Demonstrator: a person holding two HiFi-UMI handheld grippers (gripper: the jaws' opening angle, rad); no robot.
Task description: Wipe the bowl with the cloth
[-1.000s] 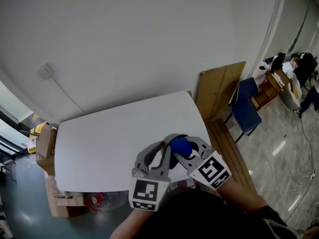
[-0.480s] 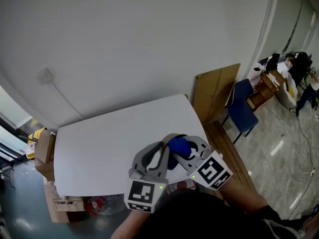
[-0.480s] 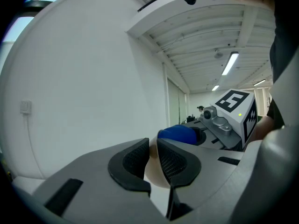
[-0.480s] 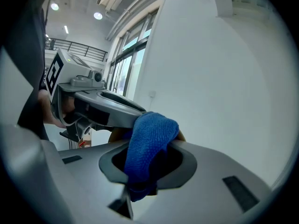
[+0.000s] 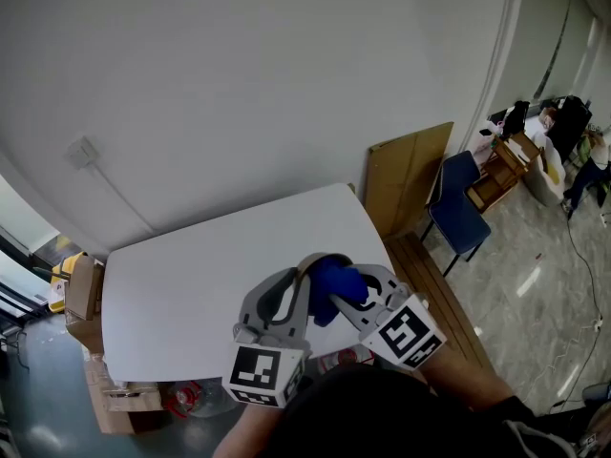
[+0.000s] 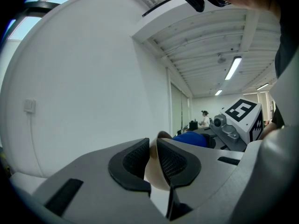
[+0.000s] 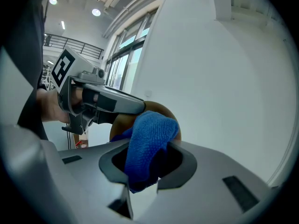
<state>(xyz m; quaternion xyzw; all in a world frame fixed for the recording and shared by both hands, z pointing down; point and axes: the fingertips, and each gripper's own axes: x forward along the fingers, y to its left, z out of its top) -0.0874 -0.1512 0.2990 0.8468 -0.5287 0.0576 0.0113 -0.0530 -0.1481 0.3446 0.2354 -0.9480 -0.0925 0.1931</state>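
While left gripper point(image 6: 153, 148) clamps bowl point(image 6: 156, 174) by rim, cloth point(image 7: 149, 143) touches it.

The right gripper point(image 7: 145, 164) clamps a blue cloth point(image 7: 149, 139) that is bunched against the inside of a brown bowl point(image 7: 162, 108). The left gripper point(image 7: 133, 107) meets the bowl's rim from the left. A white wall point(image 7: 224, 69) stands behind.

Head view: looks steeply down onto the white rectangular bench point(image 5: 181, 294), with the left gripper point(image 5: 304, 267) and right gripper point(image 5: 351, 277) close under the lens.

Left gripper view: rides just behind that gripper's dark padded fingers point(image 6: 133, 160), facing along them toward the white wall point(image 6: 84, 87).

Right gripper view: sits equally near its own fingers, facing across at the left gripper.

Shared by all three: the blue terry cloth point(image 5: 329, 289). Shared by both gripper views: the tan round bowl point(image 6: 154, 174).
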